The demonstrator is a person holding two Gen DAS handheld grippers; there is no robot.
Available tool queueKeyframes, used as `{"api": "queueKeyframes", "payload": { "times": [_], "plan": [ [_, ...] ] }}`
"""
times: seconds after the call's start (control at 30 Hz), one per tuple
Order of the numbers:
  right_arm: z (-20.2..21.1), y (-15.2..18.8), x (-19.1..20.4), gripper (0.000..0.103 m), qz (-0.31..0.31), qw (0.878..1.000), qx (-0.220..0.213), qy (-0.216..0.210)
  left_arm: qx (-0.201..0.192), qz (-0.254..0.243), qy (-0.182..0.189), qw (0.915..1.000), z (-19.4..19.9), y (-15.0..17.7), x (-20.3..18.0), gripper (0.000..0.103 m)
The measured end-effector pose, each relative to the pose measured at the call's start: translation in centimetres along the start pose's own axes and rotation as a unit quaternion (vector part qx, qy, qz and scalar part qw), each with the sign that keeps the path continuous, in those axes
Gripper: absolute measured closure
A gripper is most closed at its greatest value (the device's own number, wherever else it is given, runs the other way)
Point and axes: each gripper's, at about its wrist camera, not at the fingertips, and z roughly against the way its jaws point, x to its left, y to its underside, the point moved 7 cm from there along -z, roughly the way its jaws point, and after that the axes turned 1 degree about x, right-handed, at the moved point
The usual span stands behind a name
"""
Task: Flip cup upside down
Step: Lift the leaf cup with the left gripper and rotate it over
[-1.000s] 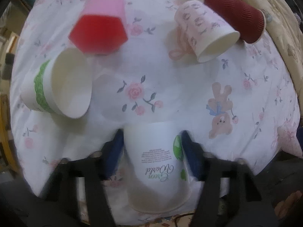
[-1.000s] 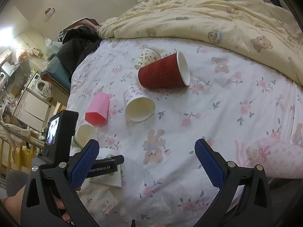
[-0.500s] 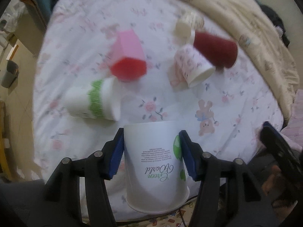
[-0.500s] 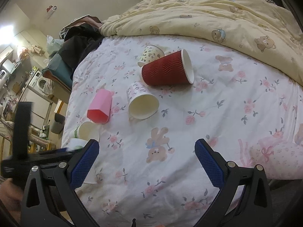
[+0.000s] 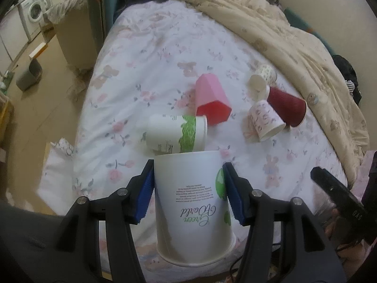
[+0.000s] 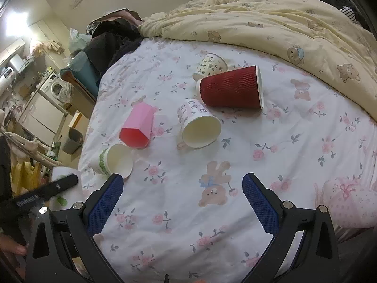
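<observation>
Left gripper (image 5: 188,192): you have the jaws clenched on the white cup (image 5: 192,207), blue pads on opposite sides of its wall, near the closed base end. Grip sits there because the wall is stiffest by the base; judged, a squeeze nearer the rim would crush the paper.

White cup: held off the bed (image 5: 150,54), base pointing ahead of the jaws, open rim back toward your wrist. Print reads inverted in the left wrist view, so the cup looks already part-turned.

Right gripper (image 6: 182,202): jaws released, wide apart, nothing between them; it hovers over bare sheet, out of the way of the turn.

Ahead of left jaws: green-band cup (image 5: 176,136) on its side, just beyond the held cup's base. Past it, pink cup (image 5: 212,99); to the right, small patterned cup (image 5: 266,120), red ribbed cup (image 5: 286,107), dotted cup (image 5: 262,77), all lying tipped.

Step in hand: judged mid-flip; rim must face down before setting.

Risk: soft bedding gives; the cup may topple if set down tilted. Keep clear of the green-band cup.
</observation>
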Motion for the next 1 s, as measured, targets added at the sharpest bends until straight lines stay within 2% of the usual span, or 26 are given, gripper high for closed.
{"api": "queueKeyframes", "payload": {
  "times": [0.07, 0.1, 0.13, 0.2, 0.3, 0.43, 0.53, 0.67, 1.0],
  "plan": [
    [-0.1, 0.0, 0.1, 0.0, -0.005, 1.0, 0.002, -0.007, -0.006, 0.005, 0.012, 0.9999, 0.1, -0.2, -0.2, 0.05],
    [-0.1, -0.1, 0.3, 0.0, -0.013, 1.0, -0.001, -0.025, -0.008, 0.01, 0.024, 0.9996, 0.2, -0.2, -0.3, 0.05],
    [-0.1, -0.1, 0.5, 0.0, -0.028, 0.998, 0.001, -0.056, -0.01, 0.015, 0.039, 0.9991, 0.2, -0.4, -0.6, 0.05],
    [-0.3, 0.1, 1.0, 0.0, -0.05, 0.992, 0.016, -0.113, -0.015, 0.015, 0.046, 0.9987, 0.3, -0.6, -0.9, 0.05],
    [-0.5, 0.6, 2.1, 0.0, -0.056, 0.985, 0.035, -0.163, -0.016, 0.02, 0.059, 0.9979, 0.3, -0.7, -1.4, 0.05],
    [-1.2, 1.4, 4.0, 0.0, -0.018, 0.983, 0.06, -0.171, -0.018, 0.011, 0.062, 0.9979, 0.3, -0.6, -2.1, 0.05],
    [-2.0, 3.0, 6.5, 0.0, 0.012, 0.975, 0.101, -0.2, -0.013, 0.005, 0.071, 0.9974, 0.1, -0.4, -2.7, 0.05],
    [-2.2, 4.1, 8.4, 0.0, 0.044, 0.97, 0.11, -0.212, -0.011, -0.008, 0.075, 0.9971, 0.2, -0.1, -3.4, 0.05],
    [-3.1, 4.2, 7.1, 0.0, 0.0, 0.965, 0.132, -0.228, -0.02, -0.028, 0.079, 0.9963, 0.9, 0.0, -4.3, 0.051]
  ]
}}
